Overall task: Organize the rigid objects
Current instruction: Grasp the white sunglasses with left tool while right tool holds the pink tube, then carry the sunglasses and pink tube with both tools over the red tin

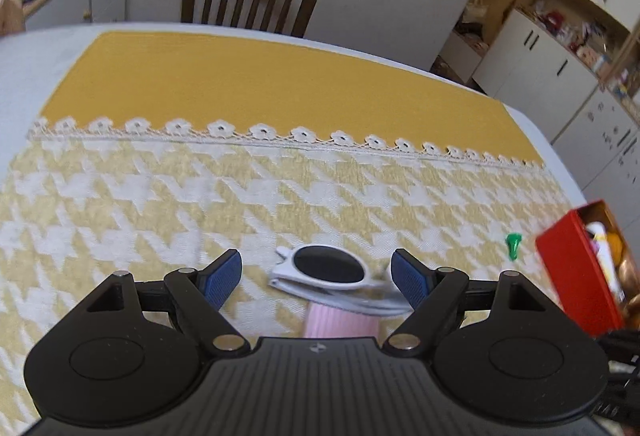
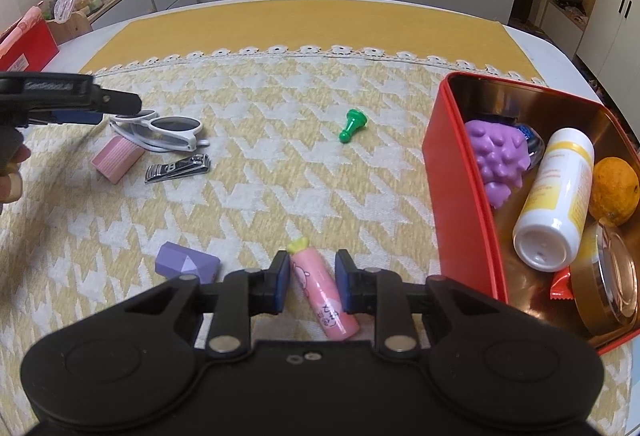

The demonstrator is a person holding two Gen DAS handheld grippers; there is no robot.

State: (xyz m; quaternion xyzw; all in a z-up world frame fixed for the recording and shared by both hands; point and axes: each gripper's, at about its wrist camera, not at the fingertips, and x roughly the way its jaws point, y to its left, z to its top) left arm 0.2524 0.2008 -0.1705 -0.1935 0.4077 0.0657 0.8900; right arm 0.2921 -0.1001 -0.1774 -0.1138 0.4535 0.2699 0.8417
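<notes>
Tin point(image 2: 434, 163) part filled. Five items remained on worktop point(image 2: 280, 163). Right hand-held gripper point(image 2: 311, 282) clamped pink tube point(image 2: 320, 292); left hand-held gripper point(image 1: 318, 276) wide over sunglasses point(image 1: 330, 268).

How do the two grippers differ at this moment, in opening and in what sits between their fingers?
The left gripper stands wide open around the white sunglasses, its fingers clear of the frame; the right gripper is narrowed on the pink tube, its fingers against the tube's sides. The sunglasses rest partly on a pink block; the tube lies on the cloth. Both grippers point down at the table, each over a loose item outside the red tin.
</notes>
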